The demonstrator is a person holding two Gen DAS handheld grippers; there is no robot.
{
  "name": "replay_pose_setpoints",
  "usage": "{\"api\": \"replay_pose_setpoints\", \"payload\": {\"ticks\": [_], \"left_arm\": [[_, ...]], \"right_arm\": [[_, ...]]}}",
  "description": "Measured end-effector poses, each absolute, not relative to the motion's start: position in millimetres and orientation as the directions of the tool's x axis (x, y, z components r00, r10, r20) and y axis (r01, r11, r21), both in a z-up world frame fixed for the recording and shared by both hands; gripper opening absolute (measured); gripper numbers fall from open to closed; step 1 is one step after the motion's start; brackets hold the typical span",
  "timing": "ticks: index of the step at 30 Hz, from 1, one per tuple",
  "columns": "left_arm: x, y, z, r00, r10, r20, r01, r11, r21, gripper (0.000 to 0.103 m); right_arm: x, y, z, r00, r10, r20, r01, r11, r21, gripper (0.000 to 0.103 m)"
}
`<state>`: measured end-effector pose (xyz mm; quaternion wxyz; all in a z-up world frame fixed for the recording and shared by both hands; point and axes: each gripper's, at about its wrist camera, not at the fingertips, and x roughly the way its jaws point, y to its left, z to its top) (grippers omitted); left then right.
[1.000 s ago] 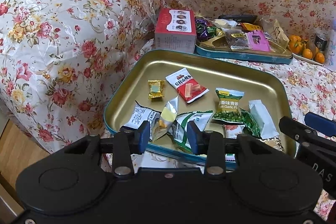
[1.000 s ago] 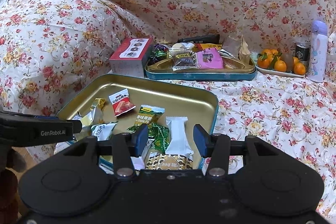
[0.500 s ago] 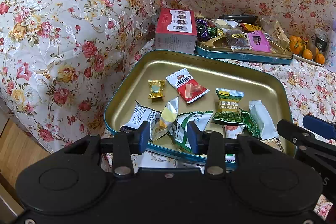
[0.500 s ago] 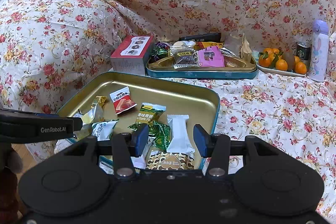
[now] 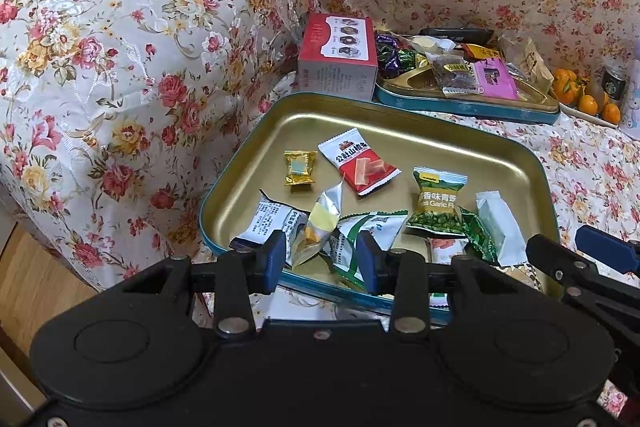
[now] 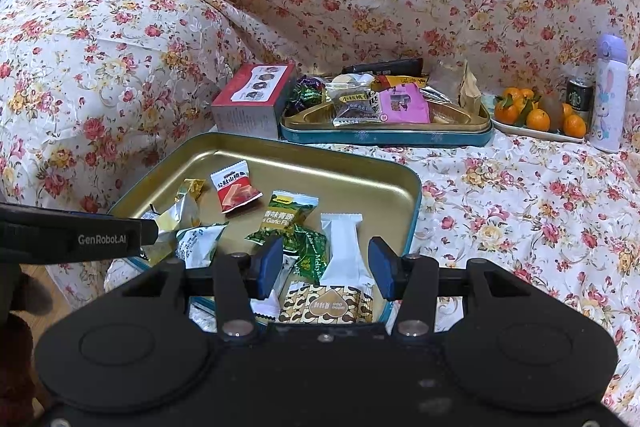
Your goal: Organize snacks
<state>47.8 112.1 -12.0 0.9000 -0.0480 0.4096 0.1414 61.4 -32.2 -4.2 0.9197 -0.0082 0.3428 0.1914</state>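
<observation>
Gold tin tray holds the loose snacks — our left gripper and right gripper hover empty, fingers parted. Overlapping wrappers probably invite a double pick.

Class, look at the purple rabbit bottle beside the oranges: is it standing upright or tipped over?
Upright. The purple rabbit bottle stands on its base on the floral cover, cap uppermost, beside the plate of oranges.
</observation>
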Motion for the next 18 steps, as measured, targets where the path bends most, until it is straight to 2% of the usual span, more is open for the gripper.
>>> {"api": "replay_pose_setpoints", "payload": {"ticks": [18], "left_arm": [[47.9,110.1,-11.2,0.624,0.216,-0.751,-0.288,0.957,0.035,0.047]], "right_arm": [[61.2,-33.2,-4.0,0.691,0.347,-0.634,-0.358,0.926,0.116,0.05]]}}
